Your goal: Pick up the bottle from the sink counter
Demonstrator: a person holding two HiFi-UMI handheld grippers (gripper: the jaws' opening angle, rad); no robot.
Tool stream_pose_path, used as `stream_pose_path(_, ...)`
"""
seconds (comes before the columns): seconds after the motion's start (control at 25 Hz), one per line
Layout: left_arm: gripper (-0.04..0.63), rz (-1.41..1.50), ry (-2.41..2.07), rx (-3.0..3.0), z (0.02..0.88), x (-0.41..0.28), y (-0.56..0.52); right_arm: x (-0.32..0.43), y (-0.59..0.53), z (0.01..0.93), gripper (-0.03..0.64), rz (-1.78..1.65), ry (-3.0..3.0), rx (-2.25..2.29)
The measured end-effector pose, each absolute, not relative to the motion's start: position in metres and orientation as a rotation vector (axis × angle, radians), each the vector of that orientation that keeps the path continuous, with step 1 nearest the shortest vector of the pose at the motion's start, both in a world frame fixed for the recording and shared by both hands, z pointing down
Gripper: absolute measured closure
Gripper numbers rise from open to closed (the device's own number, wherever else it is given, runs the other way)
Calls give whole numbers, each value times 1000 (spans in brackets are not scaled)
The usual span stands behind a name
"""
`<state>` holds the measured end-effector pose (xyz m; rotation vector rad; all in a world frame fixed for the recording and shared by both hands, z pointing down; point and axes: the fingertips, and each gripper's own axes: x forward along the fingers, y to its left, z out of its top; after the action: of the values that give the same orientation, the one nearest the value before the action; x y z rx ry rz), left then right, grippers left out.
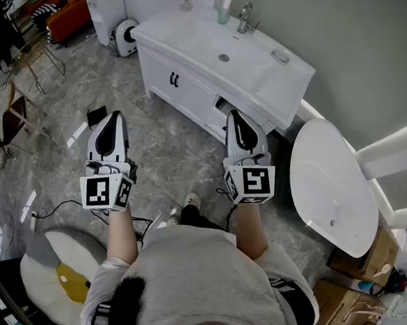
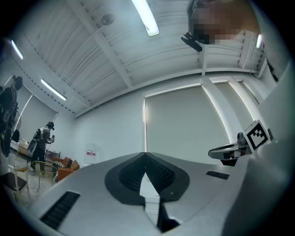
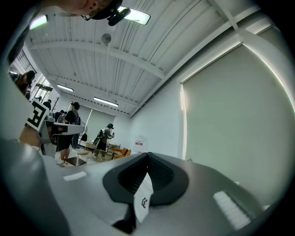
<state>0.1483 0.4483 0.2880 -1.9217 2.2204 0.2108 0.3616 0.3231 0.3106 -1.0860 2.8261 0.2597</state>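
1. Left gripper (image 1: 114,118): jaws closed tip to tip with nothing between them, held in front of the sink counter (image 1: 198,49) and well apart from it
2. Right gripper (image 1: 235,117): jaws likewise closed and empty, positioned close to the counter's cabinet front
3. Bottle (image 1: 223,14): a pale green vessel standing upright at the back of the counter, just beside the faucet (image 1: 244,18), with neither gripper touching it
4. Judgement: the reach has not begun. The right gripper appears the nearer. Its jaws should be parted before the approach, carried level over the basin (image 1: 224,57), and closed on the bottle's body while keeping clear of the faucet. A slim upright bottle is likely to tip if one jaw touches it first
5. Count:
   - grippers: two
   - bottle: one
   - faucet: one
   - basin: one
   - small object (image 1: 186,5) at the counter's back left: one, too small to identify
   - dish (image 1: 280,56) on the counter's right side: one
   - bathtub (image 1: 332,182) to the right of the counter: one
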Motion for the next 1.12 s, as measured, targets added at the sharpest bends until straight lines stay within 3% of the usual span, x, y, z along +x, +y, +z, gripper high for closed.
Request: stream_pose_path(1.12, 588, 270, 2231, -1864, 278, 119, 339, 318, 208, 300, 606, 243, 2829, -953)
